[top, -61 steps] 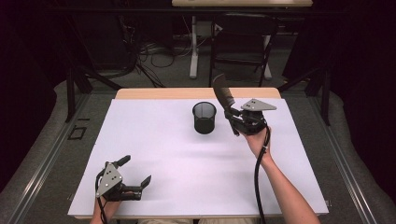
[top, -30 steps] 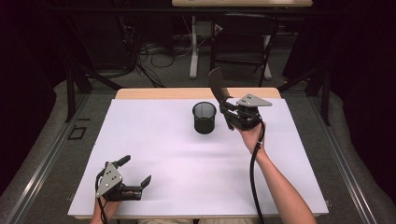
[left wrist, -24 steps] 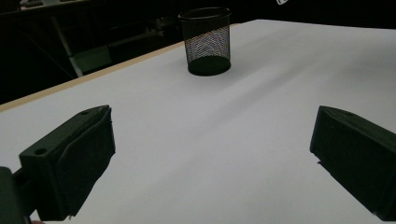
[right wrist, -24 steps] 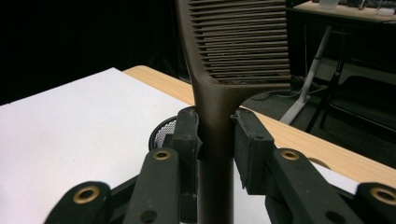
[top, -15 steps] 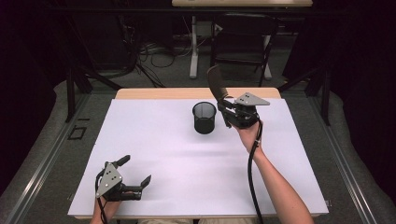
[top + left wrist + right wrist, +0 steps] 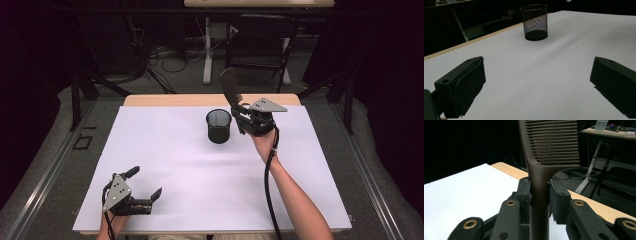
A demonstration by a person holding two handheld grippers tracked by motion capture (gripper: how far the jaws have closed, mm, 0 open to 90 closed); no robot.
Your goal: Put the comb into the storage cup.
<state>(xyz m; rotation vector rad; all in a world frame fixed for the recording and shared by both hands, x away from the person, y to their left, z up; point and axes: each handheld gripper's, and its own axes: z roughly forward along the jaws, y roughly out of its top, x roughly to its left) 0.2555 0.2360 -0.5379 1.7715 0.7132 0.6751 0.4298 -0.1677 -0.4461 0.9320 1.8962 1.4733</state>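
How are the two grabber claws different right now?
The right gripper is shut on a dark comb, while the left gripper is open with nothing between its jaws. The right gripper is raised beside the mesh cup at the table's far side; the left gripper sits low near the front edge. Both have black jaws and a grey plate.

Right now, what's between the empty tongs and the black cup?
Nothing: in the left gripper view, bare white table stretches from the open left tongs to the cup.
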